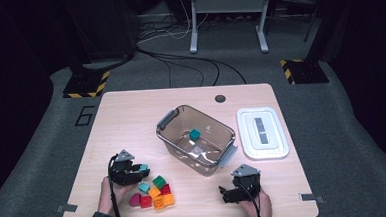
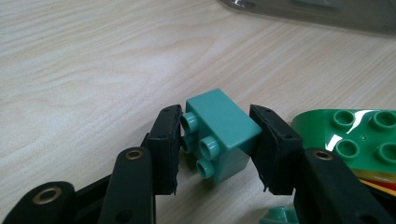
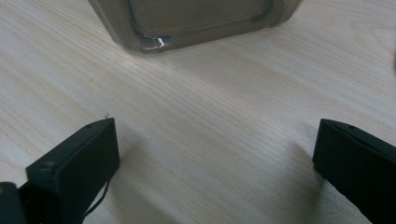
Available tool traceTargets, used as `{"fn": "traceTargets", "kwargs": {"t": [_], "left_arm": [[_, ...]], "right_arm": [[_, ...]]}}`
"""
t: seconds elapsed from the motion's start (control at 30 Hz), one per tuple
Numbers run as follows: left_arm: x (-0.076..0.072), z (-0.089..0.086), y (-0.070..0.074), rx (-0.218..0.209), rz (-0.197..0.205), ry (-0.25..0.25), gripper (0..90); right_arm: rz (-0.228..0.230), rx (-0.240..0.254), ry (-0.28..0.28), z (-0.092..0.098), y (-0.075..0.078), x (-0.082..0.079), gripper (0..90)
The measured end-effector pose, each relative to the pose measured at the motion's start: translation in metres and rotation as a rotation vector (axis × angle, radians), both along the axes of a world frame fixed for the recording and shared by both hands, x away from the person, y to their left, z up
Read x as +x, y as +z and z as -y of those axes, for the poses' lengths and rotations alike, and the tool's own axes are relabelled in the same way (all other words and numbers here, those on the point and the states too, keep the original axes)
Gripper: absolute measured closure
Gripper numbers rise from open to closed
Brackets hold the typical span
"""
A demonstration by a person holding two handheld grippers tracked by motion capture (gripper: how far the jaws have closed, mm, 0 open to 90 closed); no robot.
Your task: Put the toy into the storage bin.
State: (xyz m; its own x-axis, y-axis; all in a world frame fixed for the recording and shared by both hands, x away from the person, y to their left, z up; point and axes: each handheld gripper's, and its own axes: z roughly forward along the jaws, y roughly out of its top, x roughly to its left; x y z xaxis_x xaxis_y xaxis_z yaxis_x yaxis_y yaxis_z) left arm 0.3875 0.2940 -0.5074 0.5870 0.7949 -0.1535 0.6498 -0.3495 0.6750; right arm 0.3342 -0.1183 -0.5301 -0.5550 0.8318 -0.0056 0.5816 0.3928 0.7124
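Currently my left gripper (image 2: 215,147) is clamped on a teal brick (image 2: 219,133): both pads sit against its sides, studs turned toward the camera, and the brick is tilted with its lower corner at the table (image 1: 131,116). From above, the left gripper (image 1: 134,169) shows the teal brick (image 1: 143,167) at its tip, just above the brick pile.

My right gripper (image 3: 215,154) has its jaws wide apart over bare wood, nothing between them. In the high view it (image 1: 225,193) rests near the front right edge, held by the right hand (image 1: 253,203).

Containers: the clear bin (image 1: 196,138) stands mid-table, slightly skewed, with grey latch handles at two ends. One teal cube (image 1: 195,134) lies inside, toward the far side. Its corner (image 3: 149,39) faces the right gripper. The white lid (image 1: 262,132) lies flat beside the bin on the right, apart from it.

Surroundings: pile of bricks just beside the left gripper — green brick (image 1: 159,181), orange brick (image 1: 162,201), red brick (image 1: 146,201), one small teal one (image 1: 144,187). The green brick (image 2: 359,135) lies close by the right-hand pad, studs up, on top of red and yellow pieces. Between the held brick and the bin is open tabletop.
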Motion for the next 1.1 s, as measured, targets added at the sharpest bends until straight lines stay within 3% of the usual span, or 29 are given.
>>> {"fn": "traceTargets", "kwargs": {"t": [0.17,0.27,0.33,0.47,0.63,0.83,1.0,1.1], "left_arm": [[-0.0014,-0.0026,-0.0027,-0.001,-0.005,0.014,54.9],[-0.0024,-0.0036,-0.0044,0.011,-0.004,0.051,53.0],[-0.0042,-0.0044,-0.0039,0.014,0.002,0.076,44.6],[-0.0089,-0.0052,0.0006,0.014,0.018,0.098,39.7],[-0.0093,-0.0048,0.0007,0.012,0.018,0.1,52.3],[-0.008,-0.0067,-0.0013,-0.012,0.012,0.088,53.9],[-0.0036,-0.0054,-0.0069,-0.007,0.003,0.087,51.7],[-0.0025,-0.0048,-0.0077,-0.002,0.018,0.088,59.2]], "right_arm": [[0.003,0.0,0.001,0.0,-0.0002,0.0002,0.0],[0.0,0.001,-0.001,-0.0001,-0.0001,0.0,0.0],[0.003,0.0,0.001,0.0001,-0.0001,0.0002,0.0],[0.005,-0.001,0.002,0.0002,-0.0002,0.0004,0.0],[0.005,-0.001,0.001,0.0002,-0.0002,0.0004,0.0],[0.005,-0.002,0.001,0.0003,-0.0002,0.0004,0.0],[0.005,-0.001,0.001,0.0002,-0.0002,0.0004,0.0],[0.005,-0.001,0.001,0.0002,-0.0001,0.0004,0.0]]}}
